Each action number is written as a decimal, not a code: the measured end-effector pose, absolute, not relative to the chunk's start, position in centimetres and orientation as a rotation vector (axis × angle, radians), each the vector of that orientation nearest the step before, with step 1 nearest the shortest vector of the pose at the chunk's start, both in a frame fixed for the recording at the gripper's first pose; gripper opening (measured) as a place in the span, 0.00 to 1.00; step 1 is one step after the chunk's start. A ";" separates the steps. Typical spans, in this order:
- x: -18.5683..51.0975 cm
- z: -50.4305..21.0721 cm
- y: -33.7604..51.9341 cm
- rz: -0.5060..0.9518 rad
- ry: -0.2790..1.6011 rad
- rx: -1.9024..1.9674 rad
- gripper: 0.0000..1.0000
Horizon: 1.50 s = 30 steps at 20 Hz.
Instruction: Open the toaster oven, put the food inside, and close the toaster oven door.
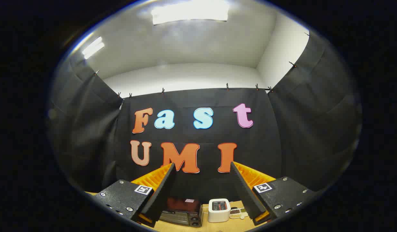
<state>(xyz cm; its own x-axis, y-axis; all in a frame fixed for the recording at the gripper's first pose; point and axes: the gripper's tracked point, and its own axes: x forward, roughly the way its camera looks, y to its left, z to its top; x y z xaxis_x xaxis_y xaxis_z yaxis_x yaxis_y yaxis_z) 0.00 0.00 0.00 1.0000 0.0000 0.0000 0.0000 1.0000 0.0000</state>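
My gripper (203,167) is held high and tilted up toward the booth's back wall, its two fingers wide apart with nothing between them. Far below, between the fingers, a dark toaster oven (182,212) stands on the wooden table (217,227), its door looking closed. Just right of the oven sits a small white slot toaster (219,210). Right of that lies a small flat item with dark spots (235,212), possibly the food; it is too small to tell.
Black cloth walls enclose the booth at the back and on both sides, reaching down to the table. White wall and ceiling lights show above the cloth. The oven and toaster stand close to the back wall.
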 end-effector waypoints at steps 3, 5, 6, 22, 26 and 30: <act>-0.2 0.7 -0.1 0.010 -0.016 0.019 0.98; -0.5 0.8 -0.1 0.020 -0.009 0.035 0.98; -0.6 0.8 0.1 0.026 -0.004 0.041 0.98; 1.4 -4.1 6.4 0.132 0.092 0.049 0.98; 2.5 -8.5 8.8 0.161 0.162 0.053 0.99; 4.6 -13.9 11.4 0.175 0.233 0.076 0.99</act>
